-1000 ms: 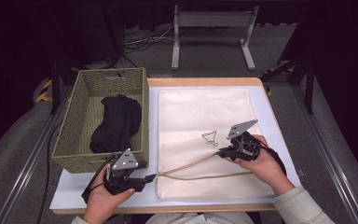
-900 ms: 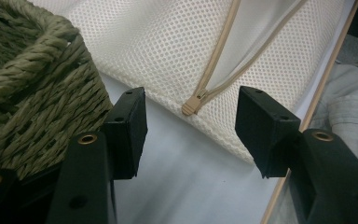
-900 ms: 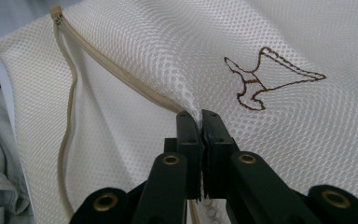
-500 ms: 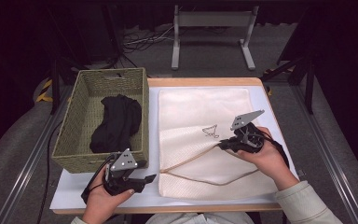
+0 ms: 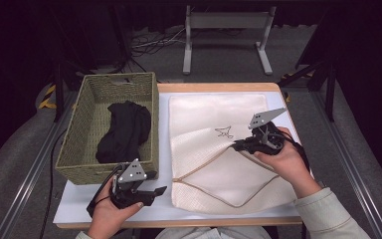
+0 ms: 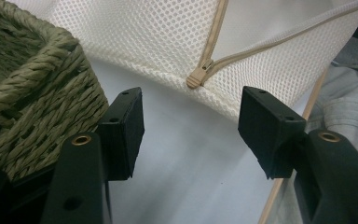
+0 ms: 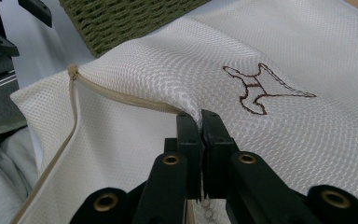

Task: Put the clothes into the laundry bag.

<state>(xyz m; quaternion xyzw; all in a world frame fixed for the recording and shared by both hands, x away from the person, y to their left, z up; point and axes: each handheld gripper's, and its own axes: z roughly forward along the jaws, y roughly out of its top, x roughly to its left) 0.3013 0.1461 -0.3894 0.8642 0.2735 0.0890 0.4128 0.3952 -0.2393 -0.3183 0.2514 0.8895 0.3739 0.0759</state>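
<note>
A cream mesh laundry bag (image 5: pixel 214 172) with a beige zipper and a small stitched emblem (image 5: pixel 224 132) lies on the white mat. My right gripper (image 5: pixel 237 146) is shut on the bag's upper layer beside the zipper edge (image 7: pixel 135 100) and holds it raised, so the mouth gapes. In the right gripper view the jaws (image 7: pixel 200 122) pinch the mesh just below the emblem (image 7: pixel 261 88). My left gripper (image 5: pixel 160 191) rests open at the bag's front left corner, holding nothing. The zipper pull (image 6: pixel 196 77) lies just beyond its open jaws (image 6: pixel 189 126).
A woven basket (image 5: pixel 79 112) stands at the left with a black garment (image 5: pixel 124 130) inside; its corner (image 6: pixel 37 84) is close beside my left gripper. The table's wooden front edge (image 5: pixel 179 223) runs just below the mat. A metal stand (image 5: pixel 226 35) is on the floor beyond.
My right gripper has risen and moved away from the front edge with the mesh layer in it, pulling the bag's mouth wider. The left gripper has stayed where it was.
</note>
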